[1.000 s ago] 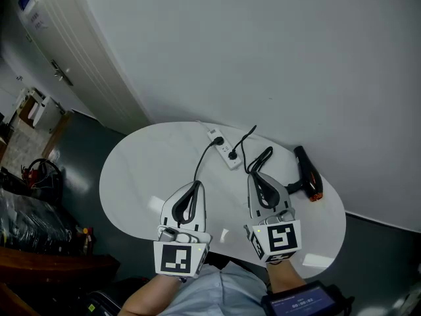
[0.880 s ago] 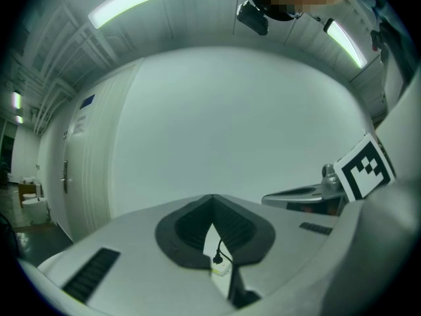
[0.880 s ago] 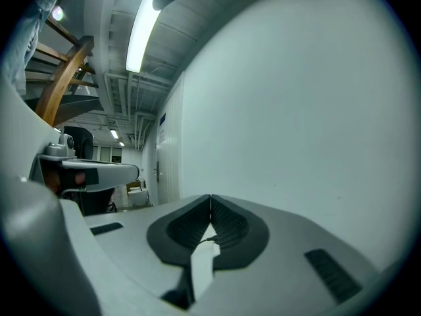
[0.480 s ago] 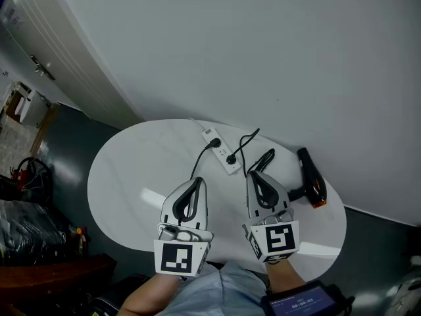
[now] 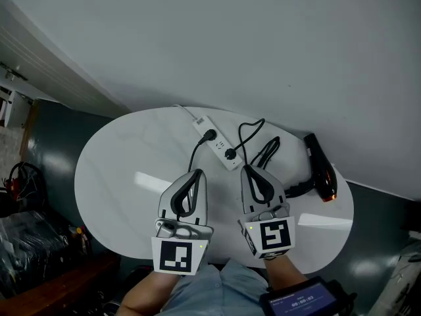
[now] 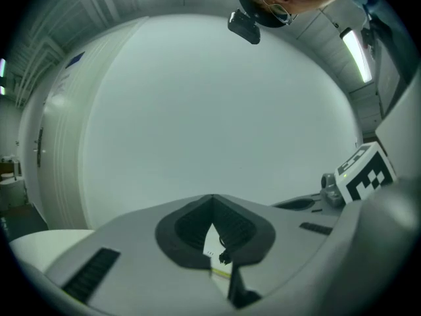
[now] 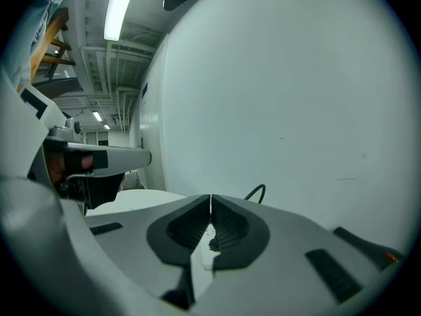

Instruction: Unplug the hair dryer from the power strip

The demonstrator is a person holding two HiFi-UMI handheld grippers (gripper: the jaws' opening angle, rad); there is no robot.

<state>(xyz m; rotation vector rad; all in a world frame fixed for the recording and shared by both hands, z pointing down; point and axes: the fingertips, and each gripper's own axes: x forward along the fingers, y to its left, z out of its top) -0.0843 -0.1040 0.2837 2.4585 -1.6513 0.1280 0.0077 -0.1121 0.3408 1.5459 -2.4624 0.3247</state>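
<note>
Left hand-held gripper [image 5: 197, 172] and right hand-held gripper [image 5: 247, 168] both clenched, empty. Power strip [image 5: 212, 142] just ahead of right one's tips, slightly left. Hair dryer [image 5: 322, 175] off to its right, near surface [image 5: 118, 170] edge by wall [image 5: 263, 45]. Open room left of left one.

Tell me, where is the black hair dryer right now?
In the head view, the black hair dryer lies at the right end of the white oval table, right of the white power strip.

Side by side, left claw [image 5: 196, 173] and right claw [image 5: 247, 169] are closed, empty.
</note>
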